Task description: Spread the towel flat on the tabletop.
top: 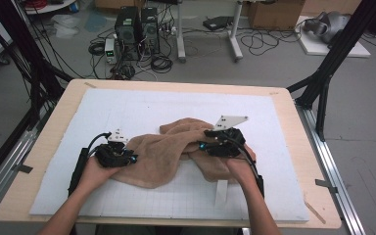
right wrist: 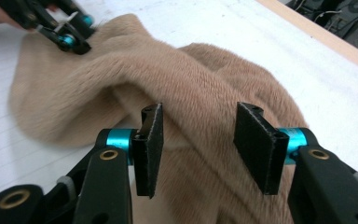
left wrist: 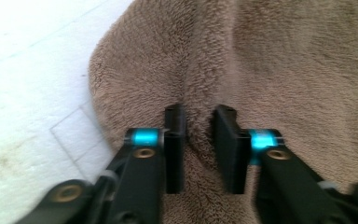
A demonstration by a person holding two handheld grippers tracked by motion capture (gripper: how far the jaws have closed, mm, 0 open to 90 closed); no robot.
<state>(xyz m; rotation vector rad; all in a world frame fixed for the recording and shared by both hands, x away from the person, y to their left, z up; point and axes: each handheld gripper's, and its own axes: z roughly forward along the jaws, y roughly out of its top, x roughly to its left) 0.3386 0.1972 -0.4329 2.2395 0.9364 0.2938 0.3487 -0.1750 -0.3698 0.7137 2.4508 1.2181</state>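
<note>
Towel (top: 161, 154): plain tan-brown all over, no print or stripe; the pile reads lighter beige on raised folds, darker in the creases.

Mat (top: 142, 105) under it: white, ruled with a faint grey grid, clearest along the near edge; a few dull smudges on its left part.

Table (top: 63, 105): pale wood colour, showing as a border round the mat.

Left tongs (left wrist: 199, 144): matte black arms and pads, bright turquoise collars behind each pad, brass-coloured screw rings.

Right tongs (right wrist: 205, 149): same scheme, black with turquoise collars and brass rings; a white plate (top: 231, 121) on top.

Floor (top: 284, 58) beyond the table: grey, strewn with black cables.
</note>
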